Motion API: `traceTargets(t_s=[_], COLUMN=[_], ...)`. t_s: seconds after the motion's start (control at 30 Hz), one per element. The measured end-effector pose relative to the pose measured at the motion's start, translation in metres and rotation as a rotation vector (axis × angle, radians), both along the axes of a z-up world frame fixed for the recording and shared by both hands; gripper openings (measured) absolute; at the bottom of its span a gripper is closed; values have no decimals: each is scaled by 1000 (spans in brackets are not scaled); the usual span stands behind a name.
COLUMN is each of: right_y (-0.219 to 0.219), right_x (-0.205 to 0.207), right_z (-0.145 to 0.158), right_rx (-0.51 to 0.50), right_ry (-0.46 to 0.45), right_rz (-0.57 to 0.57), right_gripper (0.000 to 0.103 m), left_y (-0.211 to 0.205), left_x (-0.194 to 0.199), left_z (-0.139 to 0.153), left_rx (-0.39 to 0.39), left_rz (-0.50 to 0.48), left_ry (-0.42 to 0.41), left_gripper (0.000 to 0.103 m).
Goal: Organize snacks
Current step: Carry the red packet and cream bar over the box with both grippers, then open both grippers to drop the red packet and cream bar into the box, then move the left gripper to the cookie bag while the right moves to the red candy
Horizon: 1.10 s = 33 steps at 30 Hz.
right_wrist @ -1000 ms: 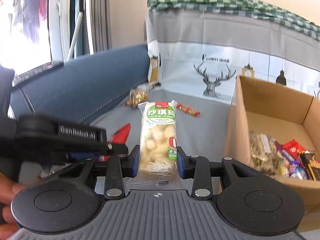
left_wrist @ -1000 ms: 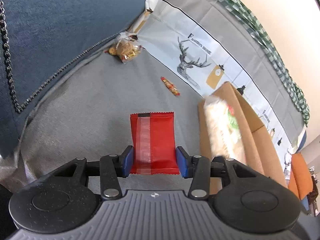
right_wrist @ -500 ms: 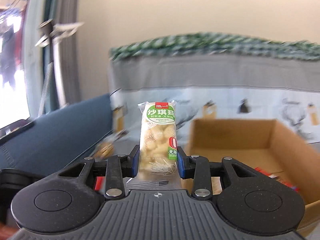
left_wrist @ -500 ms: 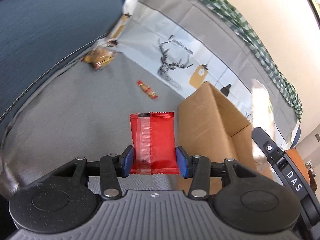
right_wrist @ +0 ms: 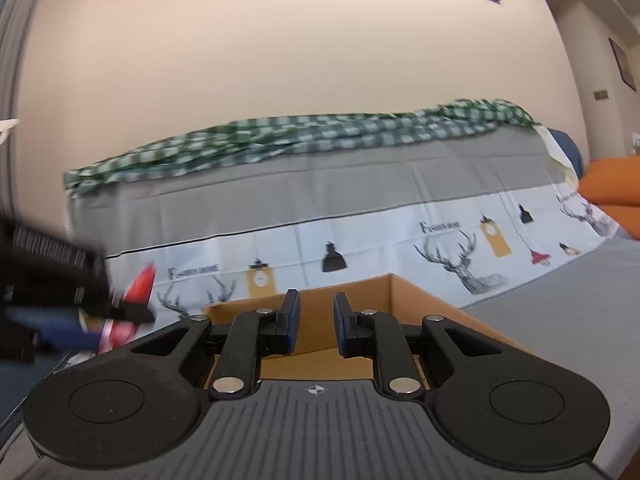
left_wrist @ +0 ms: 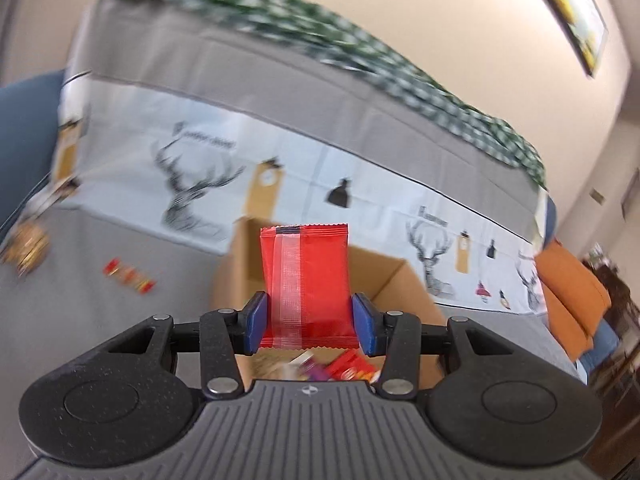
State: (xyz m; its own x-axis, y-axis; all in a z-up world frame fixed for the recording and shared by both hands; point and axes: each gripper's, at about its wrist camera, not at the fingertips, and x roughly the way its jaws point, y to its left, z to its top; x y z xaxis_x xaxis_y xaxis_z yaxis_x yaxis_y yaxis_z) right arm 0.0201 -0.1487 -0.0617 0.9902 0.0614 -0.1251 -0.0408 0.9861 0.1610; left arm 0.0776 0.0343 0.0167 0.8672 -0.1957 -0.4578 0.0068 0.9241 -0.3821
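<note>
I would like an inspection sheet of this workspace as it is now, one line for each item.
Surface: grey sofa seat.
Job's things: red packet over the open cardboard box, which holds snacks; red-yellow snack and a blurred bag lie on the seat.
Clutter: nothing seen.
Grippers: left hand-held gripper shut on red packet; right hand-held gripper open, empty, over the box.
Cables: nothing seen.
Surroundings: deer-print cover, green checked cloth, orange cushion.

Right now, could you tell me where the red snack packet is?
The red snack packet is centred in the left wrist view, clamped upright in the left gripper, just above the open cardboard box.
</note>
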Motion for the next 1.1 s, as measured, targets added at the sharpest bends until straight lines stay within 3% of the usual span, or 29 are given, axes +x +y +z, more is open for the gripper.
traceTargets(t_s=[0.1, 0.13, 0.17, 0.2, 0.27, 0.47, 0.53, 0.6, 0.77, 0.83, 0.9, 0.97, 1.1], right_y=[-8, -10, -12, -14, -15, -5, -2, 1, 11, 16, 19, 24, 33], right_x=[8, 10, 11, 11, 11, 6, 5, 4, 1, 0, 1, 0, -4], right_z=[-8, -11, -13, -14, -17, -15, -15, -15, -17, -17, -17, -16, -12], right_rx=[23, 27, 32, 40, 49, 29, 24, 19, -8, -18, -13, -16, -27], right_ry=[44, 53, 56, 58, 51, 26, 24, 28, 29, 28, 28, 23, 16], right_rz=[-41, -60, -74, -80, -84, -48, -41, -38, -12, 9, 41, 73, 121], right_gripper=[20, 21, 31, 51, 69, 71, 72, 72, 71, 65, 47, 35, 32], left_y=[-20, -26, -31, -34, -38, -20, -9, 6, 50, 68, 86, 103, 137], left_x=[23, 28, 32, 35, 35, 9, -1, -12, -34, -43, -50, -53, -45], left_z=[4, 3, 3, 3, 4, -5, -8, -12, -31, -41, -53, -64, -83], left_rx=[8, 12, 15, 17, 20, 34, 33, 29, -5, -19, -29, -36, -29], left_rz=[-43, -49, -49, -51, -62, -19, 4, 24, 69, 97, 129, 172, 306], left_ry=[18, 31, 38, 34, 25, 38, 40, 42, 79, 81, 77, 80, 84], left_gripper=[51, 59, 68, 72, 77, 76, 74, 66, 32, 30, 30, 30, 30])
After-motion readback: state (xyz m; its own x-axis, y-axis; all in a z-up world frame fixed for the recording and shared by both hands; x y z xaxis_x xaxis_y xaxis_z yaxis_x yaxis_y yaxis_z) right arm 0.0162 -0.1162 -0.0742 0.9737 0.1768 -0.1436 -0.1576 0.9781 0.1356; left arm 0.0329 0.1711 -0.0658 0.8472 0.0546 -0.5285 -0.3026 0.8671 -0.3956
